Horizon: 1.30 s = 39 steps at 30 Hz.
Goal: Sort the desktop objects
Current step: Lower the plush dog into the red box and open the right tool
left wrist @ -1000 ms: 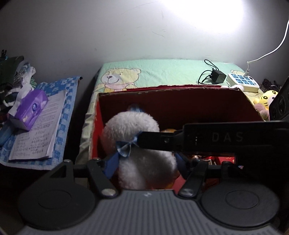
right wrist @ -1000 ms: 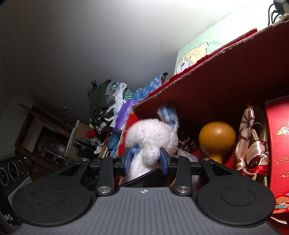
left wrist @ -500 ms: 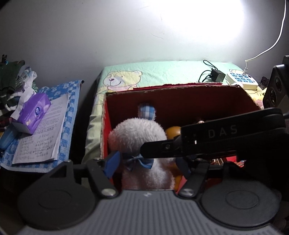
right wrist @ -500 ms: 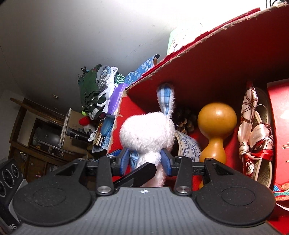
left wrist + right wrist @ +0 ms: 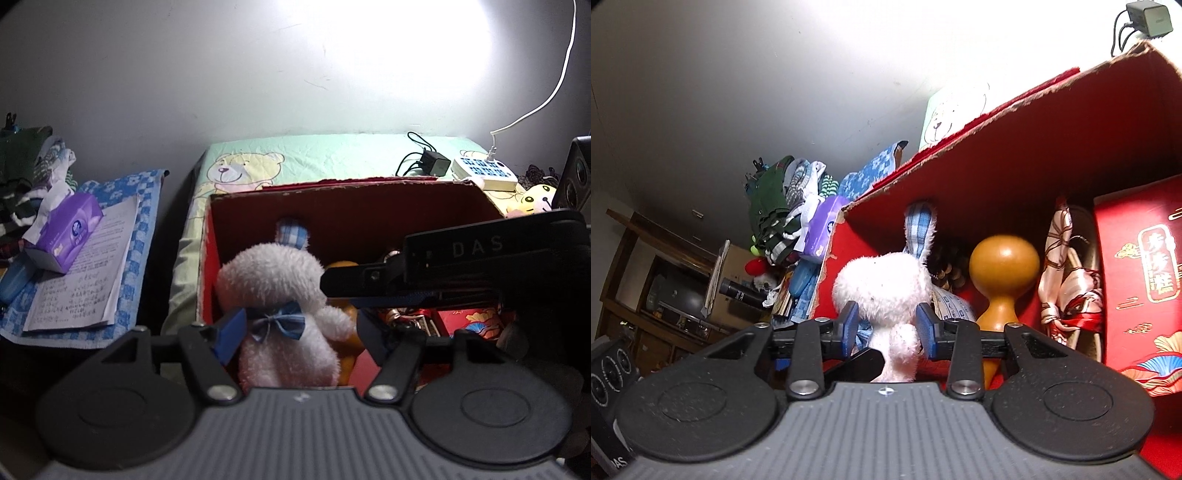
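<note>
Item: plush rabbit (image 5: 882, 291), white, blue bow (image 5: 275, 325), one checked ear up. Location: left end of the red box (image 5: 369, 214), upright, against the box's left wall.

Right gripper (image 5: 886, 330): fingers pinched on the rabbit's neck and body, the fur bulging around both pads. It has the rabbit.

Left gripper (image 5: 299, 334): fingers wide apart, flanking the rabbit's lower body from the near side; whether either pad touches the fur cannot be told. It holds nothing.

Neighbours in box: gourd (image 5: 1003, 273) just beside the rabbit, pine cone (image 5: 947, 267) behind, scarf (image 5: 1067, 280), red carton (image 5: 1141, 273).

Outside box: tissue pack (image 5: 62, 232) on papers (image 5: 85, 273), power strip (image 5: 484, 171).

Handling, as judged: the step looks like seating the rabbit in the box. Lower it until it rests on the floor, then part the fingers slowly and draw straight back, so the fur does not snag and the gourd is not knocked. Keep the left gripper clear of the right one's arm.
</note>
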### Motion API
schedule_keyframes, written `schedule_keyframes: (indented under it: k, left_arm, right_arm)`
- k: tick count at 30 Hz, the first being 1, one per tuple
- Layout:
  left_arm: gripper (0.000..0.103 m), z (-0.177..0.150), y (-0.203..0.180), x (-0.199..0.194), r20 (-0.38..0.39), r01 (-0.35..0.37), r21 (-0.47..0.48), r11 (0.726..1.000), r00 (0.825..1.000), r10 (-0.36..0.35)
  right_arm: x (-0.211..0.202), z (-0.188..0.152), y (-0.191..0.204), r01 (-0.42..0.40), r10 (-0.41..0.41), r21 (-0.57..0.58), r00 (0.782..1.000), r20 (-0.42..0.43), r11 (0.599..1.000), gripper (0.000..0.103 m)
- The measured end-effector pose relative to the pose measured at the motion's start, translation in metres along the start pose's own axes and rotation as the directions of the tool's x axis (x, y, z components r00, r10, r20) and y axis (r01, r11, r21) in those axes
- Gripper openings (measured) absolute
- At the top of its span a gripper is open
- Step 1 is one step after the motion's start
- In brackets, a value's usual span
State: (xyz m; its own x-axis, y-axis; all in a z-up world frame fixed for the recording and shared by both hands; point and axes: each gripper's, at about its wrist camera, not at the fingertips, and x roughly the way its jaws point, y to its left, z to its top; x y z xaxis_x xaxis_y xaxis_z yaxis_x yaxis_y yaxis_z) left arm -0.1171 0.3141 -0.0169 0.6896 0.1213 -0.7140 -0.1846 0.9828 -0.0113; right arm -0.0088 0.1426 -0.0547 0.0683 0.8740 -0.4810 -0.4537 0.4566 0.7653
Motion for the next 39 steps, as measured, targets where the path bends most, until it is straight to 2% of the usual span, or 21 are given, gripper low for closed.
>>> schedule_keyframes:
  k: [7, 13, 19, 31, 39]
  left_arm:
    - [0.069, -0.002, -0.005, -0.007, 0.007, 0.03, -0.016, 0.999, 1.0, -0.03]
    - [0.071, -0.003, -0.017, -0.008, 0.005, 0.019, -0.008, 1.0, 1.0, -0.019]
    - [0.072, -0.005, -0.024, -0.007, -0.003, 0.019, -0.029, 0.999, 1.0, -0.019]
    - [0.072, -0.001, -0.04, -0.007, -0.008, -0.004, -0.059, 0.998, 1.0, 0.004]
    - [0.072, 0.0, -0.062, -0.007, -0.053, -0.051, -0.136, 0.989, 0.998, 0.044]
  right_arm:
    - [-0.009, -0.002, 0.003, 0.006, -0.006, -0.021, 1.0, 0.015, 1.0, 0.032]
    - [-0.021, -0.004, 0.007, 0.07, -0.066, -0.079, 0.997, 0.051, 0.994, 0.032]
    - [-0.026, -0.006, -0.002, 0.109, -0.106, -0.06, 0.993, 0.06, 0.992, 0.032]
    - [-0.04, -0.009, -0.002, 0.101, -0.093, -0.126, 0.993, 0.07, 0.987, 0.032]
    - [-0.061, 0.0, -0.01, 0.043, -0.036, -0.159, 0.998, 0.042, 0.986, 0.032]
